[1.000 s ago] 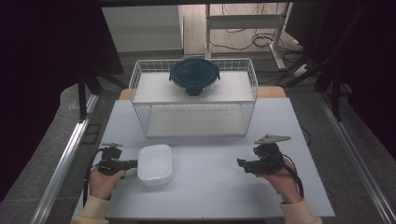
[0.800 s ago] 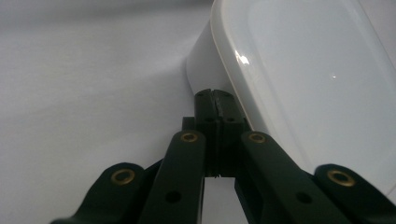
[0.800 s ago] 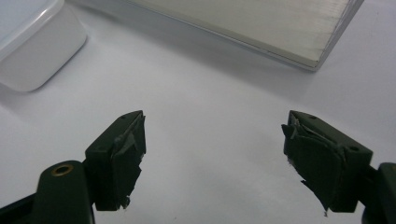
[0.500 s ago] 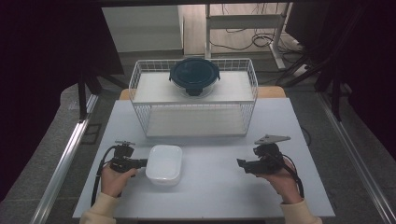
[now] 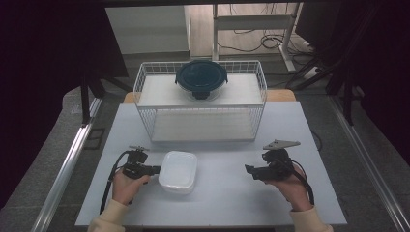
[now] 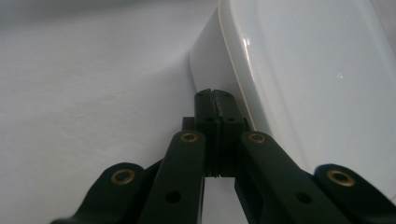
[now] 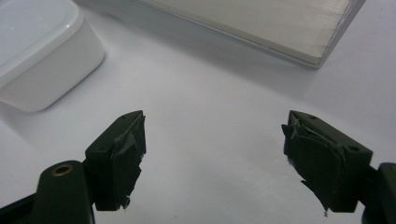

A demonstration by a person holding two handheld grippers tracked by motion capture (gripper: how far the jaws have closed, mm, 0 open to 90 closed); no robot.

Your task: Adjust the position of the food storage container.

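White lidded container (image 5: pixel 178 171) and left tool (image 5: pixel 153 169) having shifted rightward along the worktop (image 5: pixel 227 193); jaws closed, pressing against its side. Wire rack (image 5: pixel 201 105) carrying a dark-lidded bowl (image 5: pixel 201 79). Right tool (image 5: pixel 250 170) gaping wide, empty.

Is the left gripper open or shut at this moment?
Shut: the left gripper has its jaws pressed together, tips against the white container's side wall.

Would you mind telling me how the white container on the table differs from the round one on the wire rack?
The white container is rectangular with rounded corners; the round container is circular. The white one has a white lid; the round one has a dark lid. The white one sits on the table, the round one atop the wire rack. Both are lidded.
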